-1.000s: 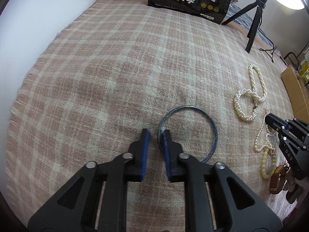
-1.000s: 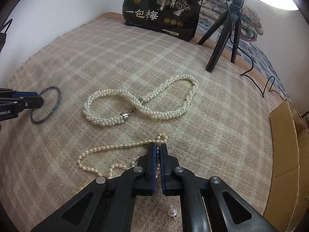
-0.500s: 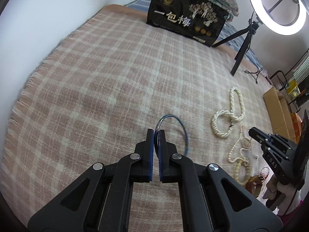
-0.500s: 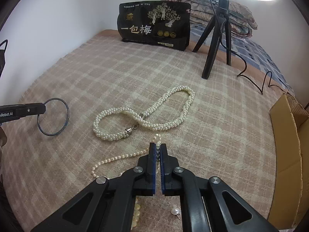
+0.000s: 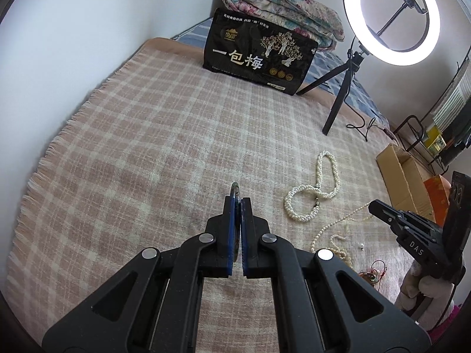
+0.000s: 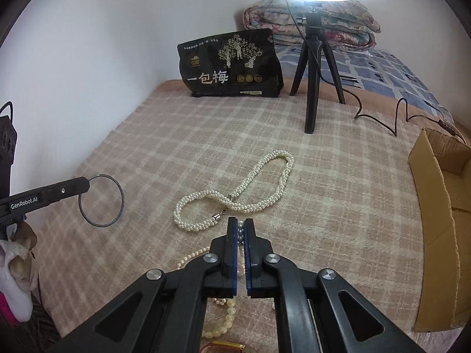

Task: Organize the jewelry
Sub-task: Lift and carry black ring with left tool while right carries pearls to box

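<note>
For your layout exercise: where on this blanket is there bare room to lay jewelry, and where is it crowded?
Free: the plaid blanket between the wall-side fringe, the black bag and the thick pearl necklace. Crowded: the near corner beside the cardboard box, with the thin bead strands.

White walls point(image 5: 88, 29) — plaid blanket point(image 5: 147, 147), lit ring light point(image 5: 391, 17)

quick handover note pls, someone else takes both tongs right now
Left tongs: shut on the thin dark bangle, held clear of the plaid blanket.
Right tongs: shut on the thin pearl strand, the rest trailing on the blanket.
Thick twisted pearl necklace lies untouched mid-blanket; a yellowish bead bracelet and a loose pearl stud lie near the front.
Cardboard box sits at the right edge.
Done: both pieces gripped. Left: place them, then the rest.
</note>
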Available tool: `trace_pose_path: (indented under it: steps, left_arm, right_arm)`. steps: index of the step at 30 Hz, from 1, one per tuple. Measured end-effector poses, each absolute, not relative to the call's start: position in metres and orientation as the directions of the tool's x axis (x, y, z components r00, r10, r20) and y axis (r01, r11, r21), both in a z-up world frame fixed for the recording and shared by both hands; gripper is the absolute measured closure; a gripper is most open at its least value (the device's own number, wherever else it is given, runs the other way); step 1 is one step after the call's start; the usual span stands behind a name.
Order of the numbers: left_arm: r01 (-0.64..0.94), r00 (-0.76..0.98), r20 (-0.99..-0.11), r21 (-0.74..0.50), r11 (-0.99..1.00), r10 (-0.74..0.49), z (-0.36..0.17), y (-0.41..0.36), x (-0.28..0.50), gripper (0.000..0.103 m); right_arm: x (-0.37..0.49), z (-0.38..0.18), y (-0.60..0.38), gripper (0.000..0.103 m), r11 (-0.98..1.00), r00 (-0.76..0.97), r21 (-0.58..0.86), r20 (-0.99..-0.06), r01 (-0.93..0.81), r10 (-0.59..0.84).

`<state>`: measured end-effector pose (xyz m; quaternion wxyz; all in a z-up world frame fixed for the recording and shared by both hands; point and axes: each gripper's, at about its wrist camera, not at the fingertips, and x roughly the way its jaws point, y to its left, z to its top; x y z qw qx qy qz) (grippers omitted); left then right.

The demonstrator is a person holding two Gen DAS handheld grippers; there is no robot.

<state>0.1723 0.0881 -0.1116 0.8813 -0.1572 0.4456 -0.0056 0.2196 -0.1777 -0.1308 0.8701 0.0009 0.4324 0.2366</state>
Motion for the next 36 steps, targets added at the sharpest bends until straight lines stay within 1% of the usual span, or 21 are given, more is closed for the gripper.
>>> trace_pose_path:
  steps: [8,16,27,36]
  left_arm:
    - [-0.099,0.639,-0.750,-0.297,0.950,-0.168,-0.091,0.082,0.163,0.102]
    - [-0.053,0.666,-0.717,-0.321,0.945,-0.206,-0.069,0.067,0.154,0.102]
    - [0.042,0.685,-0.675,-0.338,0.940,-0.273,-0.041,0.024,0.150,0.102]
    - [0.137,0.672,-0.658,-0.339,0.931,-0.339,-0.028,-0.033,0.154,0.102]
  right_arm:
    - [0.200,-0.078,-0.181,0.102,0.864,0.572,0.235,-0.668,-0.445,0.476]
    - [0.177,-0.032,-0.186,0.102,0.858,0.629,0.223,-0.599,-0.463,0.495]
    - [0.161,0.006,-0.222,0.102,0.885,0.708,0.204,-0.538,-0.418,0.458]
    - [0.162,0.035,-0.281,0.102,0.930,0.783,0.179,-0.503,-0.320,0.367]
